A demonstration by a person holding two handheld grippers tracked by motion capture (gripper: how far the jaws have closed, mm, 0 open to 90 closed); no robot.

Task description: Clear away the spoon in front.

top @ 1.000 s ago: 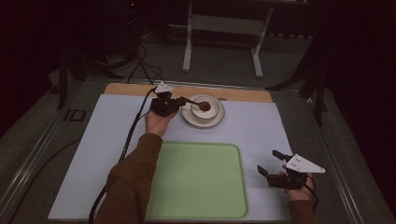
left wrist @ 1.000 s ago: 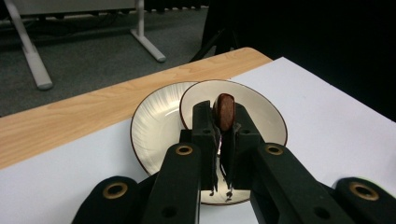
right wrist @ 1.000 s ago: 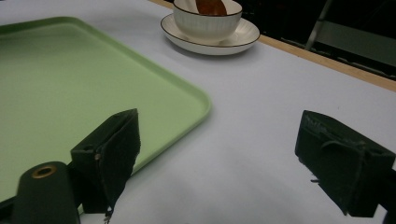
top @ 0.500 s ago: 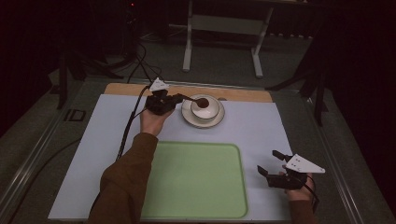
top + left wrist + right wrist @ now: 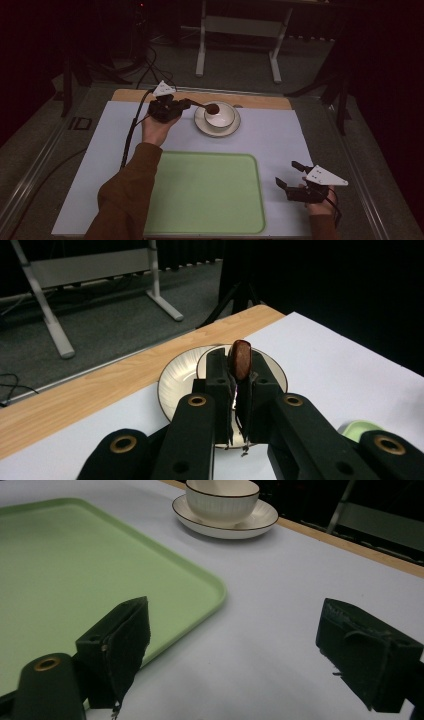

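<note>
My left gripper (image 5: pixel 207 106) is shut on a small brown oval piece (image 5: pixel 213 108), held just above the left rim of a white bowl (image 5: pixel 222 118). In the left gripper view the brown piece (image 5: pixel 240 359) stands up between the closed jaw tips of that gripper (image 5: pixel 239 372), with the bowl (image 5: pixel 274 372) and its saucer (image 5: pixel 175 380) right behind. My right gripper (image 5: pixel 287 174) hovers open near the front right of the mat, nothing between its jaws. The right gripper view shows this gripper (image 5: pixel 240 645) beside the green tray's corner (image 5: pixel 200 587).
A large green tray (image 5: pixel 210 195) lies at the front middle of the white mat (image 5: pixel 280 135). A wooden strip (image 5: pixel 260 101) runs along the table's far edge. The left gripper's cable (image 5: pixel 131 135) trails off to the left. A metal stand (image 5: pixel 202 45) is on the floor beyond.
The left gripper has lifted the brown piece up out of the bowl and drawn it slightly left. The right gripper has stayed where it was.
</note>
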